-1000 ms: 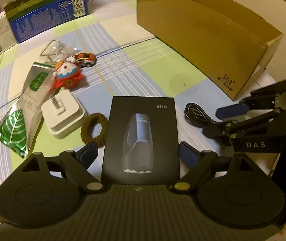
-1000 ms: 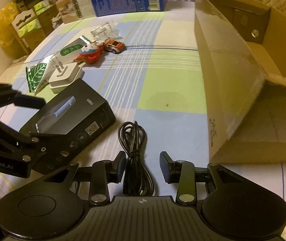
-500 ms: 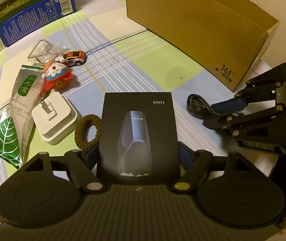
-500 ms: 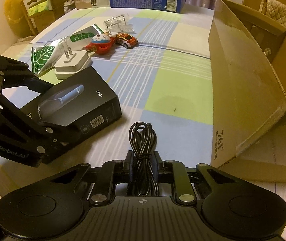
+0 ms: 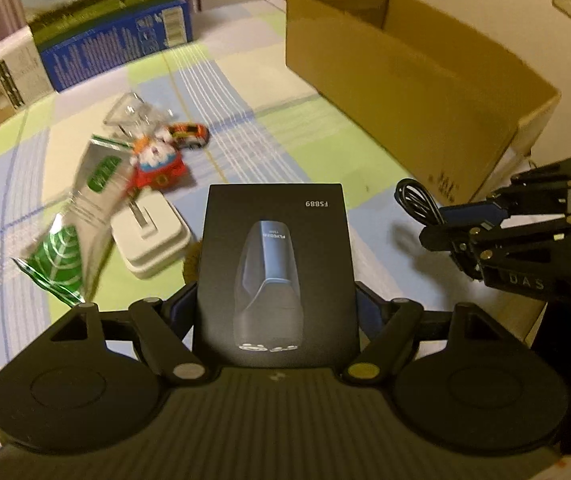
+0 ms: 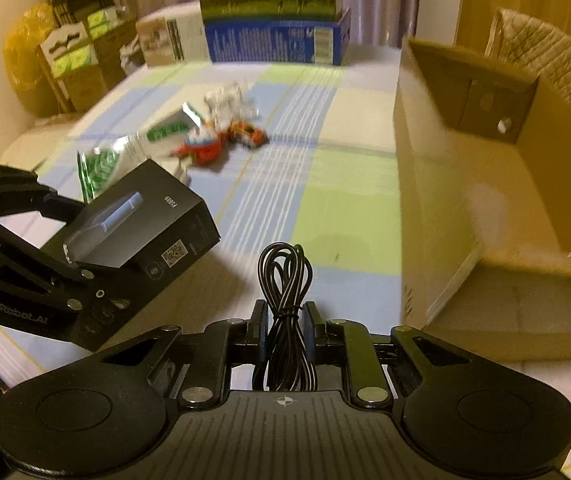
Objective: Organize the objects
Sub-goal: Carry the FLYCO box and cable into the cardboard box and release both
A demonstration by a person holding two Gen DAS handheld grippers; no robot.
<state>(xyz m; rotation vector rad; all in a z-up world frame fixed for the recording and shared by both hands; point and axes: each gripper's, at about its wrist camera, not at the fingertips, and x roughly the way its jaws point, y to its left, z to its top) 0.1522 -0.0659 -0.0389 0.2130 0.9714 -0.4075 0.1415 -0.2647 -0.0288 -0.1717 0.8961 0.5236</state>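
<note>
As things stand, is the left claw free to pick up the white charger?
Probably not: the left claw is clamped on the black box, which also overhangs the white charger.

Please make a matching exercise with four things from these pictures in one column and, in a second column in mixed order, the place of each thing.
Things:
1. black box
2. cable
3. toy car
4. cardboard box

Places:
A. on the table, open, at the right
B. in the right claw
C. in the left claw
D. on the tablecloth, by the red toy

Pairs: 1-C, 2-B, 3-D, 4-A
</note>
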